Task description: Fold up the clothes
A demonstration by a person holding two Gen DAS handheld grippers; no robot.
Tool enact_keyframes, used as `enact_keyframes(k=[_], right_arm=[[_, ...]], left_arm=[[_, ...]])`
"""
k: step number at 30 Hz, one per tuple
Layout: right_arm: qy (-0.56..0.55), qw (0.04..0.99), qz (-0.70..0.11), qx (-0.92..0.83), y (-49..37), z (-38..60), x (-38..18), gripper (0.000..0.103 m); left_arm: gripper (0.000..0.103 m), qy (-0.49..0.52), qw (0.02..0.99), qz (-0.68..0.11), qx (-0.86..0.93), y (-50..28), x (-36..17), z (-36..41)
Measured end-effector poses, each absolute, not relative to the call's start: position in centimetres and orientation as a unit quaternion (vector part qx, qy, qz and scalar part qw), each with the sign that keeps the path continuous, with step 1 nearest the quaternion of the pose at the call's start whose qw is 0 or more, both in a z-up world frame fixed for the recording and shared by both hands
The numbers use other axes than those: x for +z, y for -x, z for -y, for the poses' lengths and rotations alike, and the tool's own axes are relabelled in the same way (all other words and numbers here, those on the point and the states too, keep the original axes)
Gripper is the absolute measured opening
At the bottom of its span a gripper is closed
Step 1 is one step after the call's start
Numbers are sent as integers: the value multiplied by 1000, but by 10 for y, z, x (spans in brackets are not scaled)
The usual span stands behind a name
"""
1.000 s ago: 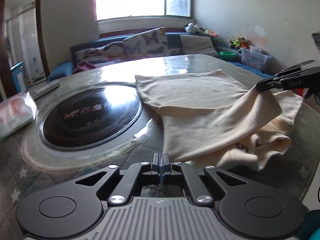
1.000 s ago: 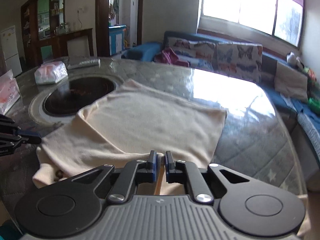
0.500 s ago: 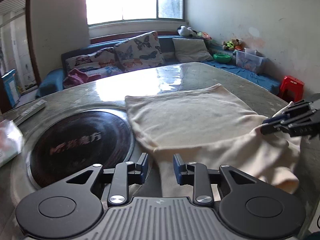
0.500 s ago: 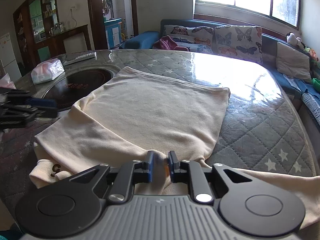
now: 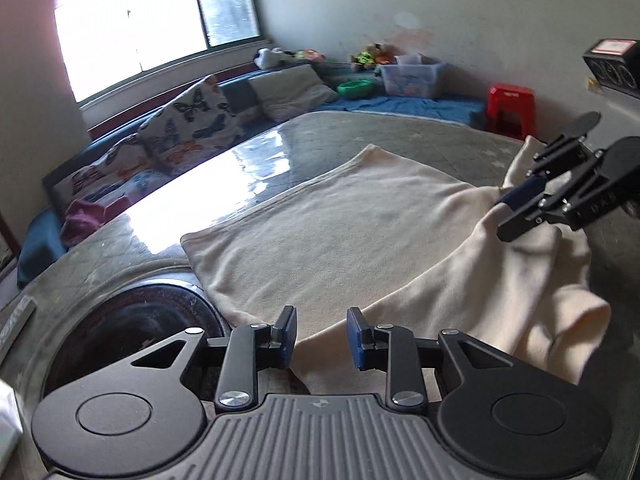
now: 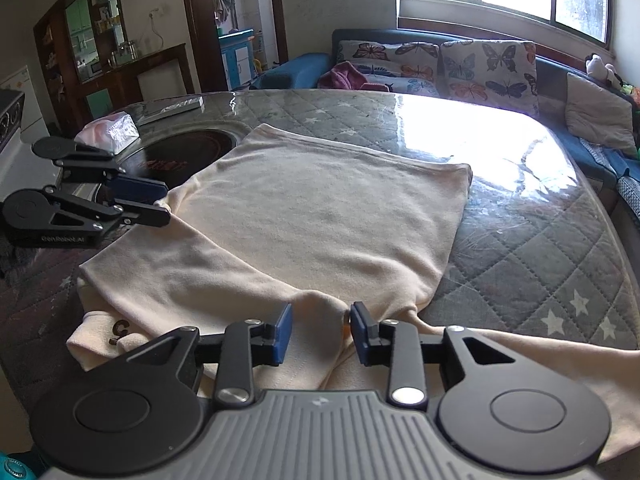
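A cream garment (image 5: pixel 340 232) lies spread on the round table, its near part folded over; it also shows in the right wrist view (image 6: pixel 320 216). My left gripper (image 5: pixel 322 338) is open and empty, just above the garment's near left edge by the dark hotplate. It shows from the side in the right wrist view (image 6: pixel 162 204). My right gripper (image 6: pixel 320 334) is open, with a fold of the cream cloth lying between its pads. In the left wrist view it (image 5: pixel 516 214) sits at the garment's raised right edge.
A dark round hotplate (image 5: pixel 132 328) is set into the quilted table (image 6: pixel 540 240) left of the garment. A tissue pack (image 6: pixel 110 130) and a flat remote (image 6: pixel 176 108) lie beyond it. A sofa with butterfly cushions (image 6: pixel 440 64) runs behind the table.
My left gripper opened from shut and moved up beside the garment. My right gripper, shut on the cloth's edge before, has now opened, and the fold lies lower.
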State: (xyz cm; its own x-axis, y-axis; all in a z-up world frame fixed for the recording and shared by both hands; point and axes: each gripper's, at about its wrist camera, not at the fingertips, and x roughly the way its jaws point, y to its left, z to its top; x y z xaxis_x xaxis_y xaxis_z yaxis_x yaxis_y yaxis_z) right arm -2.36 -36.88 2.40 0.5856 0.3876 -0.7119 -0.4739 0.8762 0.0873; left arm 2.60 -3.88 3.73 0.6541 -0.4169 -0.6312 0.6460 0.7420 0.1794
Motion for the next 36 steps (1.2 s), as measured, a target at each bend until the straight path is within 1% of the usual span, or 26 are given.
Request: enact_keyframes(k=[3, 4, 6, 8, 10, 13, 15, 18, 25, 28, 29, 30, 32, 36], right_arm=[[53, 887, -390, 243, 21, 369, 22, 33], [54, 886, -391, 242, 21, 369, 22, 33], [54, 886, -391, 243, 21, 369, 22, 33], [54, 886, -392, 242, 20, 369, 22, 33], [54, 885, -393, 242, 20, 369, 22, 34], [54, 885, -394, 242, 19, 368, 22, 41], [51, 885, -395, 242, 19, 369, 22, 45], [46, 885, -396, 239, 20, 369, 19, 48], [51, 888, -392, 235, 20, 366, 17, 49], [52, 897, -373, 232, 25, 366, 27, 46], [54, 899, -366, 233, 26, 365, 29, 43], [56, 902, -359, 233, 28, 365, 32, 37], [59, 905, -348, 236, 30, 362, 36, 32], [67, 900, -349, 254, 26, 350, 34, 30]], left_arm=[[29, -221, 869, -300, -325, -34, 37, 35], [27, -226, 863, -306, -332, -37, 36, 34], [26, -239, 853, -313, -342, -41, 34, 33], [20, -251, 844, -319, -351, -45, 32, 32], [11, -252, 843, -320, -351, -45, 33, 29], [2, -254, 843, -320, -351, -45, 34, 26], [2, -255, 842, -320, -351, -45, 35, 23], [1, -241, 855, -319, -331, -41, 36, 15], [1, -244, 862, -319, -310, -34, 31, 10], [3, -227, 873, -311, -301, -34, 38, 11], [4, -218, 877, -306, -299, -32, 42, 11], [5, -209, 881, -302, -297, -30, 46, 12], [5, -193, 887, -295, -299, -26, 52, 15], [6, -180, 883, -297, -315, -17, 49, 30]])
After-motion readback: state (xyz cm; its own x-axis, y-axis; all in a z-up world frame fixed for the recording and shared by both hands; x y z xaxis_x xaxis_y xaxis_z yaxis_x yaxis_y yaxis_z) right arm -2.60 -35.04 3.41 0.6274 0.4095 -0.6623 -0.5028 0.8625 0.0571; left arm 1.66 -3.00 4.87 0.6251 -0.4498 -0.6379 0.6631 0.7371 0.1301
